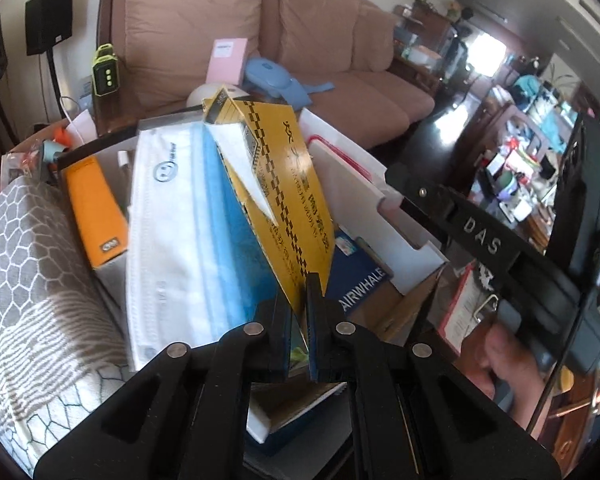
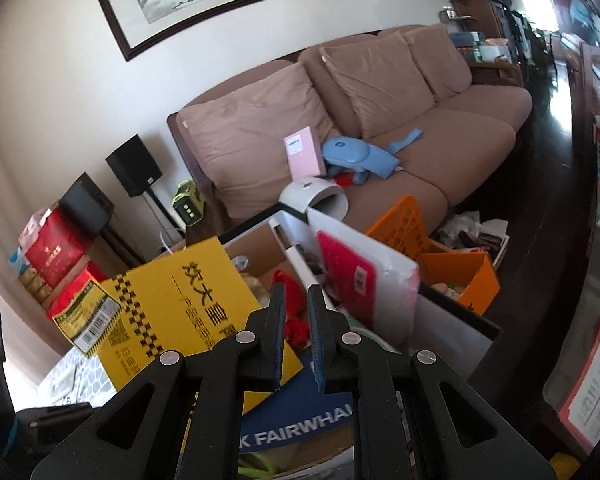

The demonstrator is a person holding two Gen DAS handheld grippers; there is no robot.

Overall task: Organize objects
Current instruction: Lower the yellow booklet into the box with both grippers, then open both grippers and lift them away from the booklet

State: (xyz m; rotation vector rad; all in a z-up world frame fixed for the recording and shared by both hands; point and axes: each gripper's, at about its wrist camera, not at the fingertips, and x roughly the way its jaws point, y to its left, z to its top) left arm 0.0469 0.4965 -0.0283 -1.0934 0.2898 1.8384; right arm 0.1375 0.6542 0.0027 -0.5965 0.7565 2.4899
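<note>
The left gripper (image 1: 300, 280) points steeply down, its jaws clenched on the bottom corner of the yellow box (image 1: 288, 184) — a flat carton with a black checker stripe, standing tilted with its far end raised toward the sofa (image 1: 320, 40). The box leans against a pack of face masks (image 1: 188, 220), white and blue, that stands in the cardboard box (image 1: 404, 308) just left of it; an orange carton (image 1: 94, 208) sits by the left edge of that cardboard box and a white folder (image 1: 356, 184) stands toward its right edge. Below the jaws lies a blue book (image 1: 360, 280). In the left wrist view the right gripper's body crosses the right side, with a hand (image 1: 504, 364) wrapped round its handle. From the right wrist view the right gripper (image 2: 297, 300) tilts down more gently, fingers almost closed — a narrow gap shows between the pads and nothing sits in it. It hangs above the middle of the cardboard box, just right of the yellow box, over something red that cannot be made out. Behind the cardboard box, on the sofa seat, rest a pink booklet (image 2: 304, 152) and a blue massager (image 2: 360, 158).
</note>
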